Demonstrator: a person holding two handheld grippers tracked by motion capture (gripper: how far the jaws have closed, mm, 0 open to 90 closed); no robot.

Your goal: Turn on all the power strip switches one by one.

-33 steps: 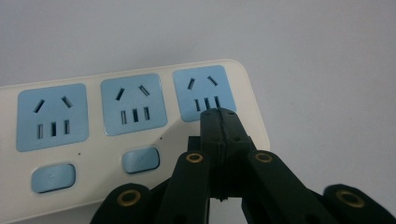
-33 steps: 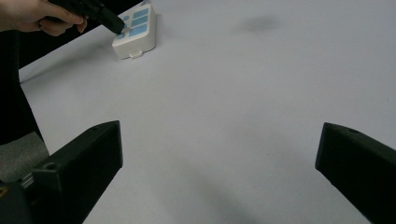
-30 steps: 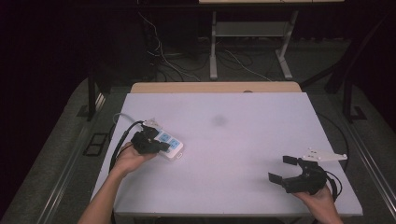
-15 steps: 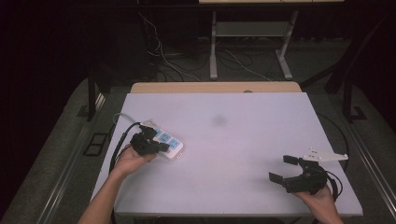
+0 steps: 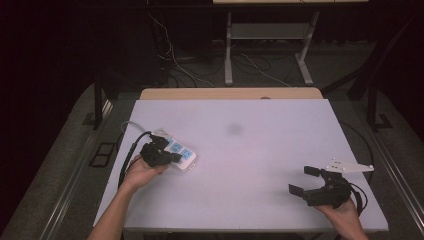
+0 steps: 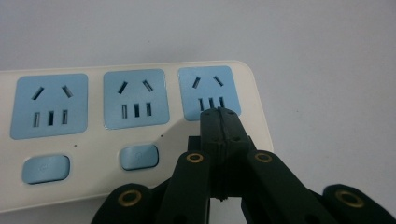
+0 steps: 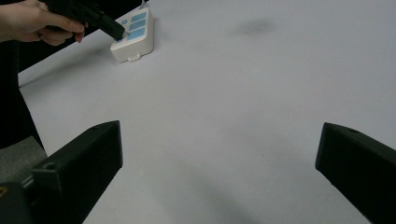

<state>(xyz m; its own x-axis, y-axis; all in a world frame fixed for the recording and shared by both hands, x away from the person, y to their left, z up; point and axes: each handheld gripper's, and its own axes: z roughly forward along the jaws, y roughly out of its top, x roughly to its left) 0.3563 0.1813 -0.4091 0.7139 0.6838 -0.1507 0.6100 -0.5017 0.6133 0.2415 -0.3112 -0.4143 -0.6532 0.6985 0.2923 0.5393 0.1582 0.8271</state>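
A white power strip (image 5: 183,155) with blue sockets and blue switches lies at the left of the white table (image 5: 260,150). My left gripper (image 5: 175,158) is shut, its two black jaws pressed together with nothing between them. In the left gripper view its tip (image 6: 218,115) rests on the power strip (image 6: 135,107) just below the right-hand socket, where it hides whatever lies under it; two blue switches show to its left. My right gripper (image 5: 302,180) stands open near the table's front right, over bare tabletop. In the right gripper view, the open right gripper (image 7: 219,135) faces the far-off strip (image 7: 133,32) and the left gripper (image 7: 114,29).
A white cord (image 5: 131,125) runs from the strip's far end off the table's left side. A wooden strip (image 5: 230,93) borders the far edge. Cables and metal legs (image 5: 229,55) lie on the dark floor beyond.
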